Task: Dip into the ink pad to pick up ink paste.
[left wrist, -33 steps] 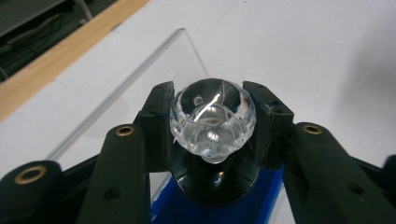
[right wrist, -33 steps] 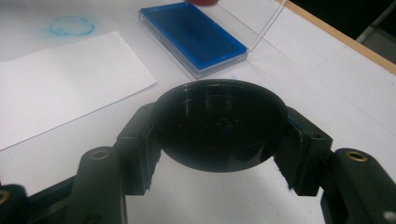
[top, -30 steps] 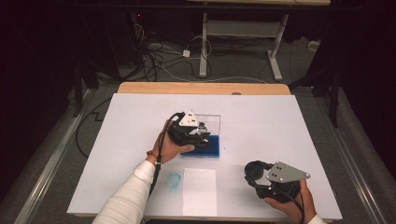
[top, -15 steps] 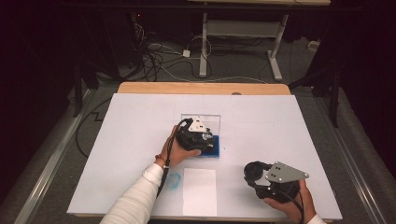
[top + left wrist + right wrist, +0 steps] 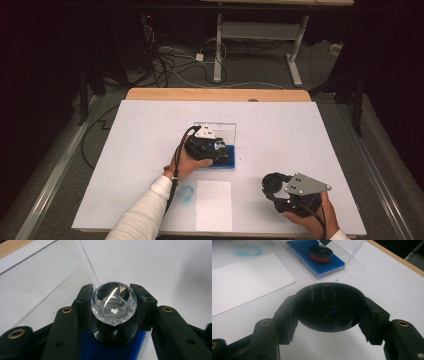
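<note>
My left gripper (image 5: 219, 148) is shut on the clear faceted knob (image 5: 113, 302) of a round stamp. The stamp's black base with a red band (image 5: 321, 253) rests on a blue ink pad (image 5: 226, 164), and the pad's blue surface (image 5: 100, 347) lies right under the jaws. The pad sits in a clear case whose lid (image 5: 50, 277) stands open behind it. Near the front right of the table, my right gripper (image 5: 274, 186) is shut on a black round cap (image 5: 329, 306), held just above the white table top.
A white sheet of paper (image 5: 214, 205) lies at the front middle of the table, with a faint blue ring mark (image 5: 186, 193) to its left. A wooden edge (image 5: 215, 95) runs along the far side. Cables and a desk frame lie on the floor beyond.
My left gripper has shifted slightly to the right with the stamp, settling over the ink pad. The right gripper and its cap have stayed put.
</note>
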### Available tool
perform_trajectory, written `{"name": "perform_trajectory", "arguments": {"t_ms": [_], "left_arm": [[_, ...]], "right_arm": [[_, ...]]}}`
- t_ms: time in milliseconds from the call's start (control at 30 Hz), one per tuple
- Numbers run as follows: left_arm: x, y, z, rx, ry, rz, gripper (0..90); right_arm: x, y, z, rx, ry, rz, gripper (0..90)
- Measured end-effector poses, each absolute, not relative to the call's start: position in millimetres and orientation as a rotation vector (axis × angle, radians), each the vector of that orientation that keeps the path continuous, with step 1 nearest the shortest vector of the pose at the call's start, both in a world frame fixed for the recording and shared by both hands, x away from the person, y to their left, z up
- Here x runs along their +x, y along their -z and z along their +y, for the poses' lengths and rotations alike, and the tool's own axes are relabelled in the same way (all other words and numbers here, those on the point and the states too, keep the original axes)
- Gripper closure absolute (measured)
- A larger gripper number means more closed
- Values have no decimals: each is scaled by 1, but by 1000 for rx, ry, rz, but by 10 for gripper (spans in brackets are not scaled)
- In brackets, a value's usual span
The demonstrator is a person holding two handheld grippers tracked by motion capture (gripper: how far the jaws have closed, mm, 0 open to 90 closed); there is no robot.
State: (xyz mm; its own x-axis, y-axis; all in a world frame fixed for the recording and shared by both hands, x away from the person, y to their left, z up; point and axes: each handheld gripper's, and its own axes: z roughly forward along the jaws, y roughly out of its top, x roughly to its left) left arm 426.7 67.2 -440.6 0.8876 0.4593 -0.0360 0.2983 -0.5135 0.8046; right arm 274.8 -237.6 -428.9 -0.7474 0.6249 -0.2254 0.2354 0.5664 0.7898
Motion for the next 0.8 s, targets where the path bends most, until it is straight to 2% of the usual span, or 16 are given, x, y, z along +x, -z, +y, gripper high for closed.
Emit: {"name": "perform_trajectory", "arguments": {"t_ms": [367,800], "left_arm": [[417,449,62,2170,-336,482,545],[418,450,62,2168,-335,475,545]], "right_arm": [[274,429,-237,684,-1065,2316,385],[273,428,-237,683,-1068,2318,385]]}}
